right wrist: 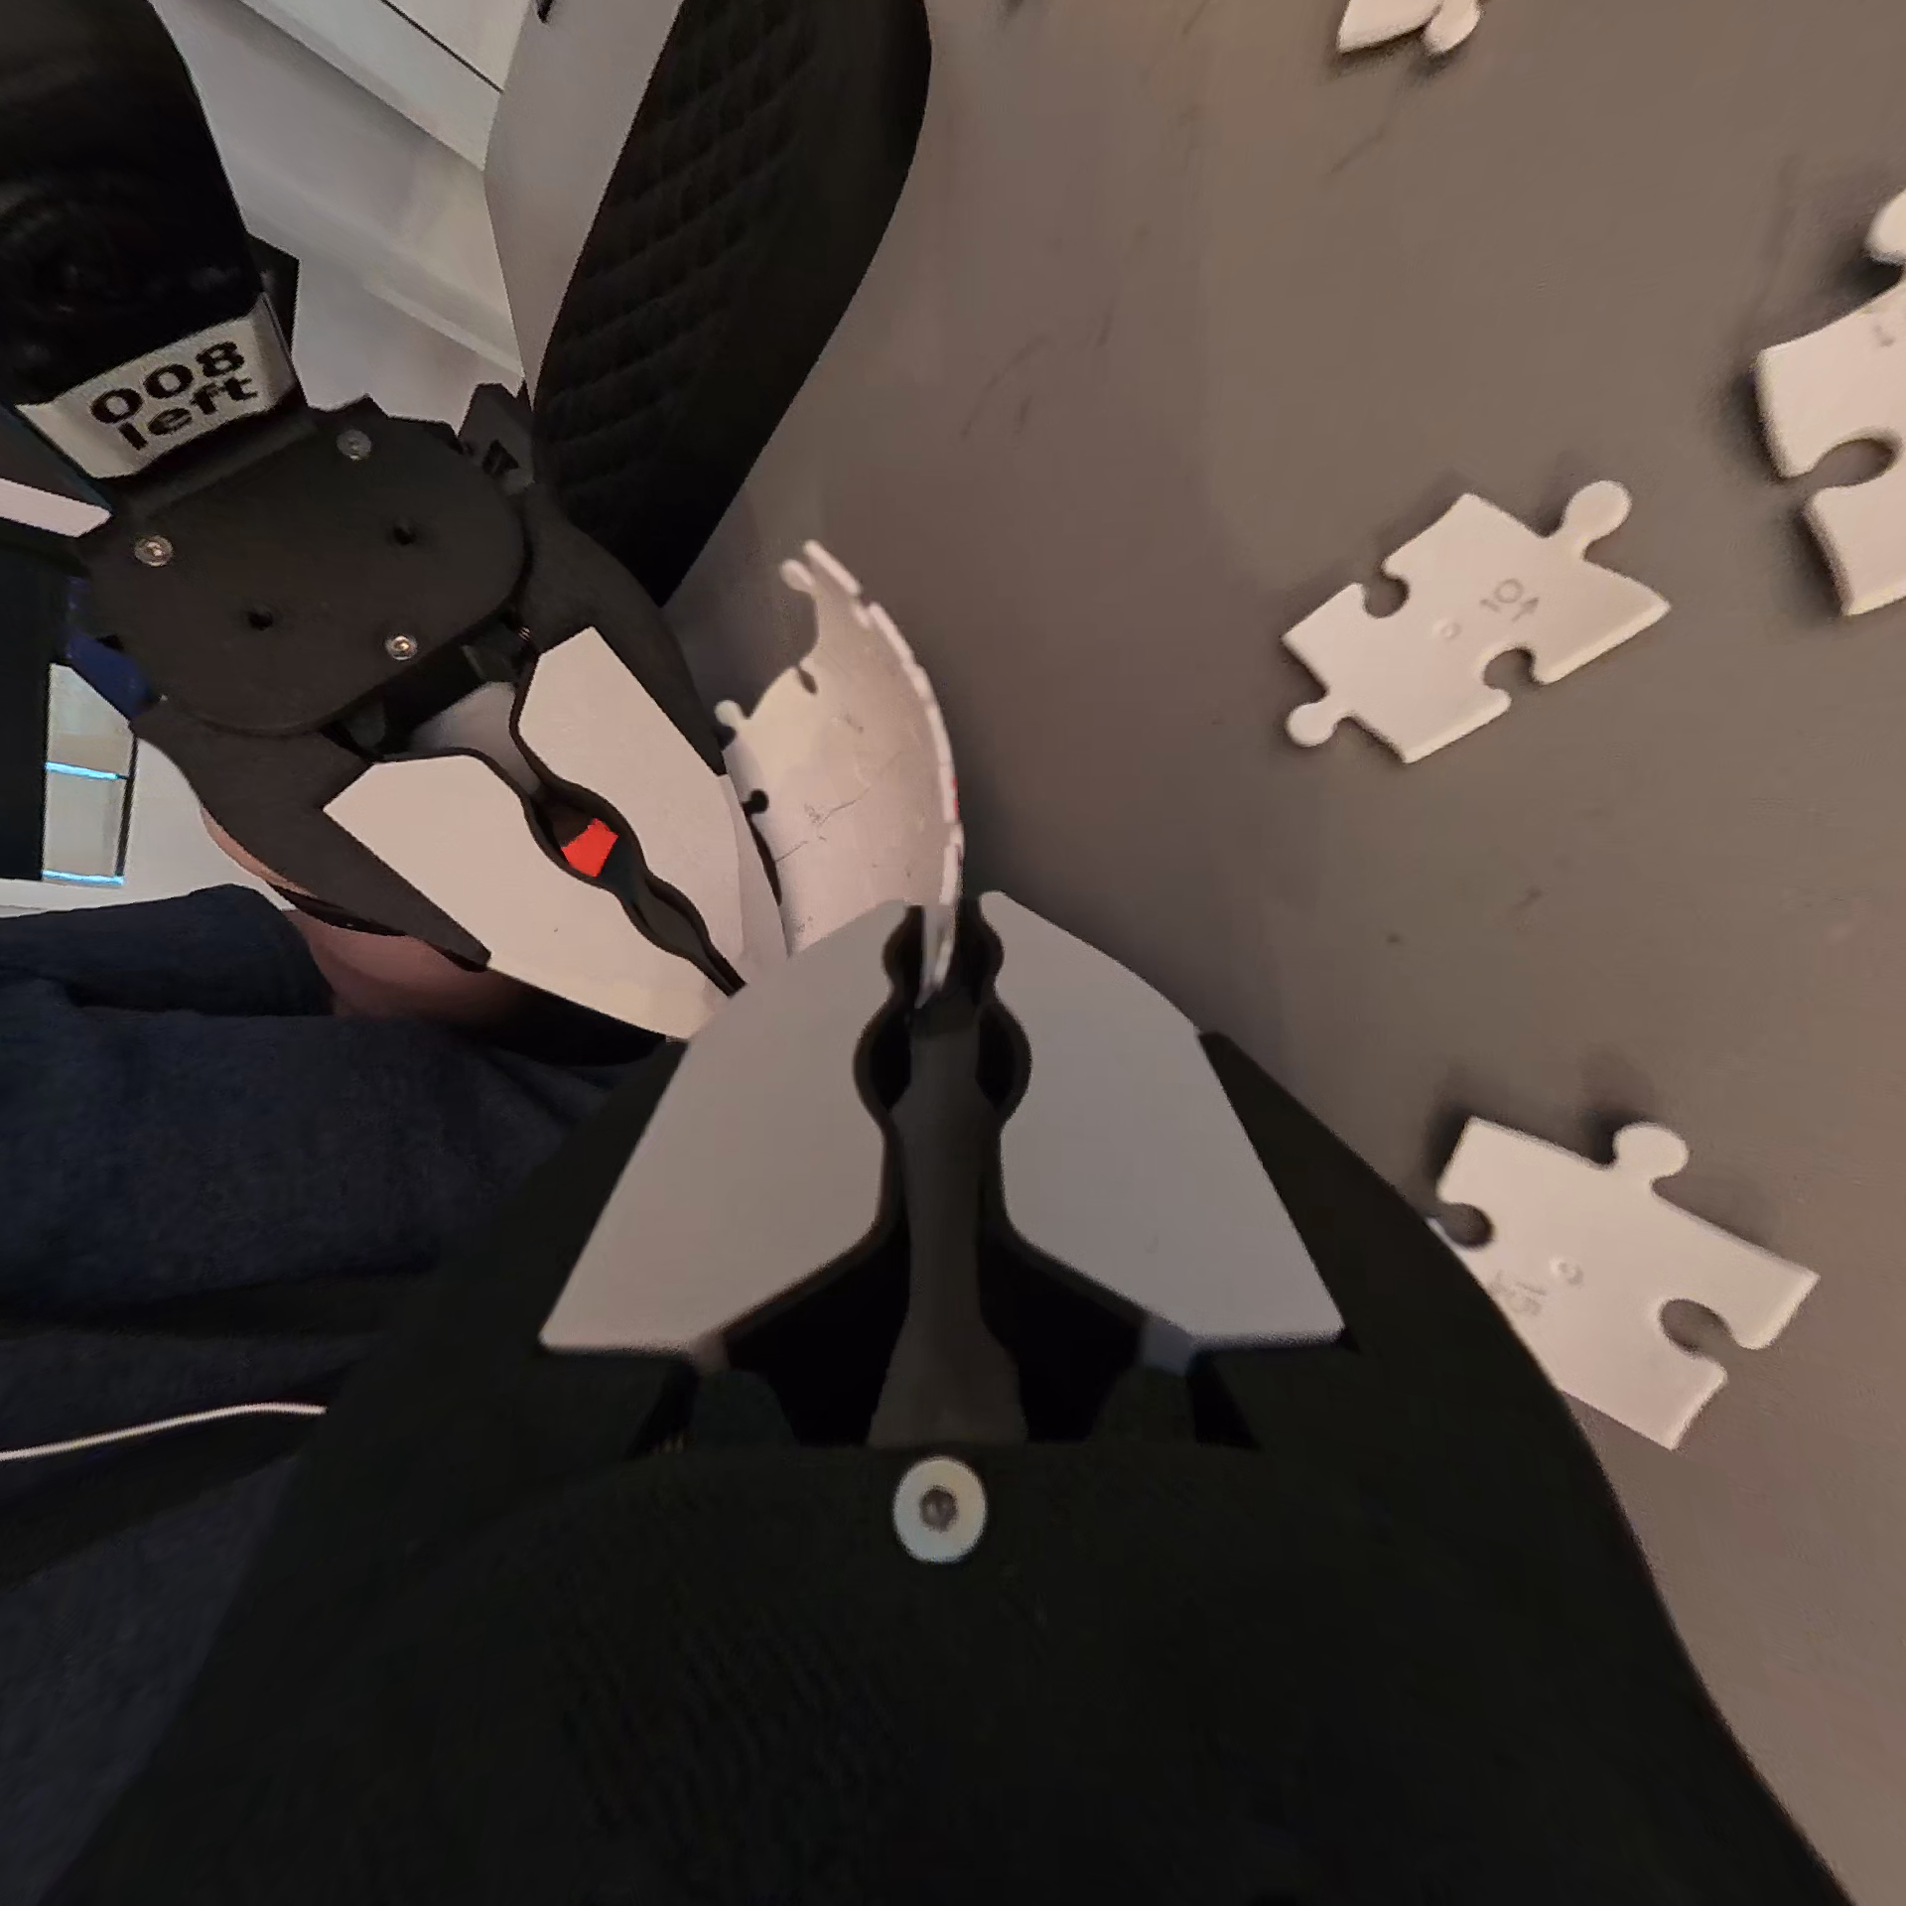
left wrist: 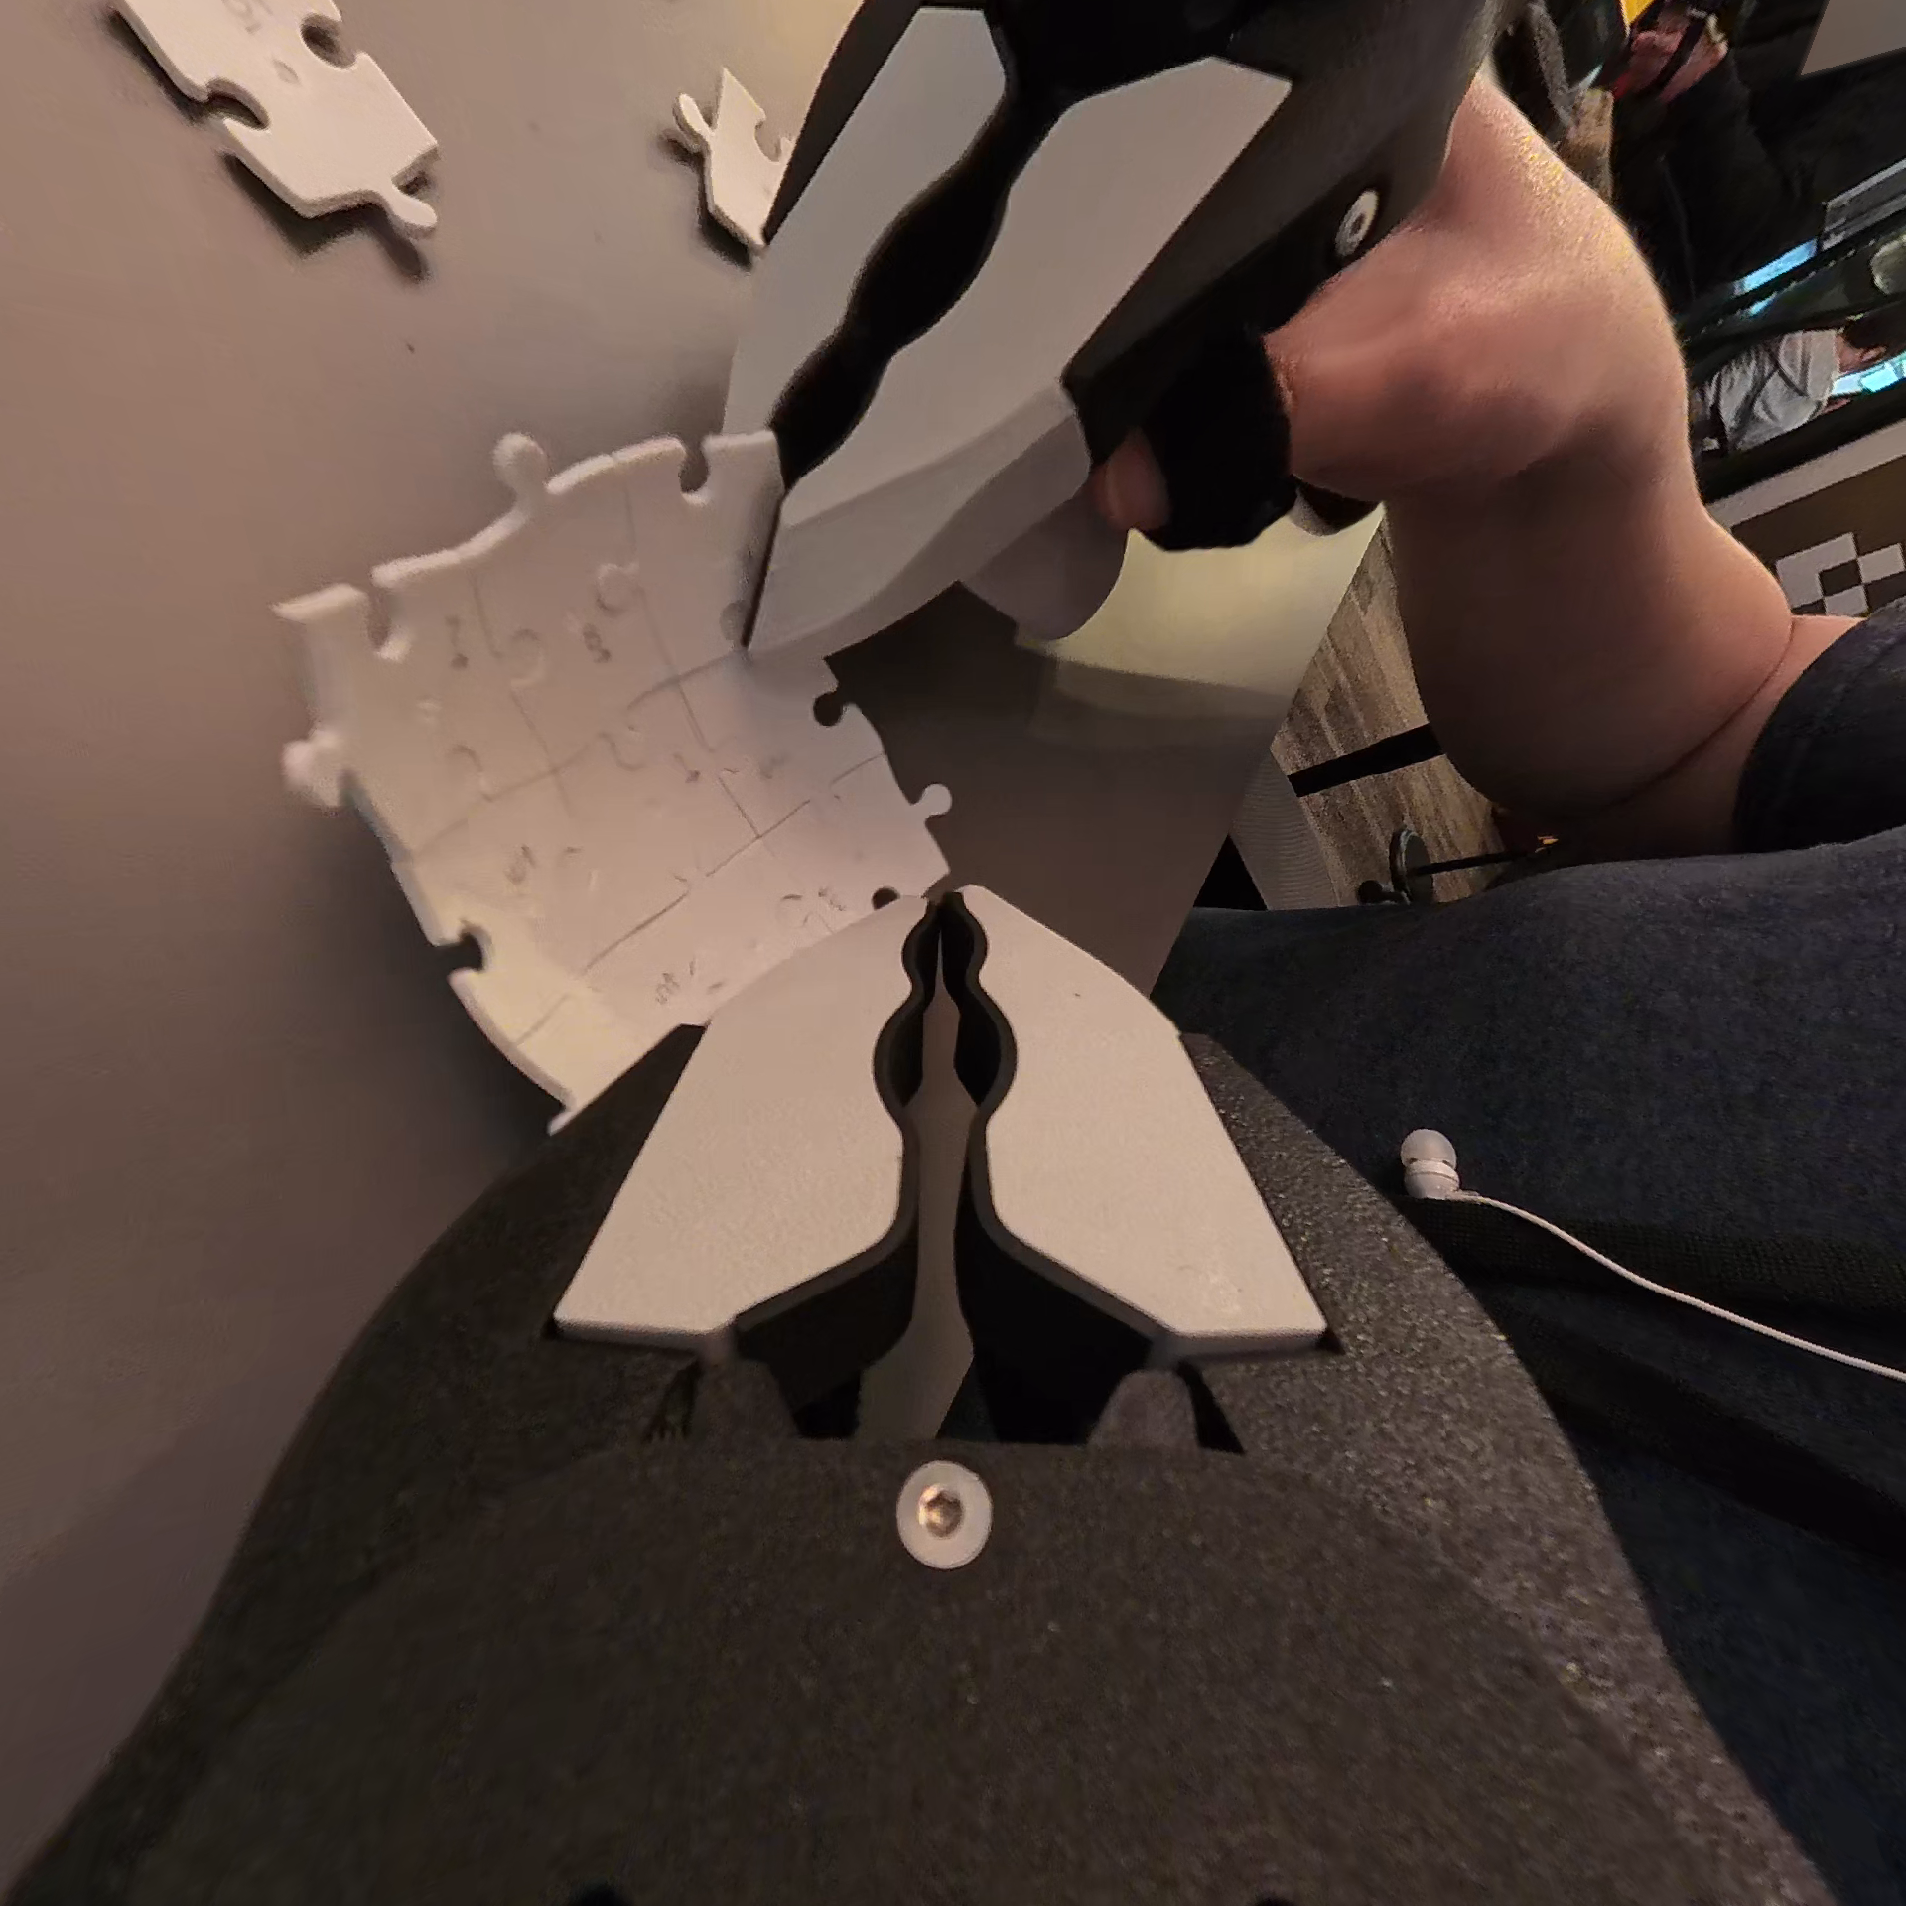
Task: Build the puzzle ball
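Above the grey table [right wrist: 1186,413], both grippers clamp the curved white puzzle-ball section [left wrist: 619,784]: left gripper [left wrist: 944,908], right gripper [right wrist: 944,928]; loose pieces [right wrist: 1465,629] lie nearby.

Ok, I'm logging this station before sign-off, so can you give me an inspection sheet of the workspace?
Surface: grey table, matte.
Job's things: curved assembled section at both grippers' tips; loose pieces flat on the table.
Clutter: nothing seen.
Grippers: right gripper shut on the section's edge; left gripper shut at its corner, grip unclear.
Cables: white earphone with cable on dark clothing.
Surroundings: black chair; person's arm.
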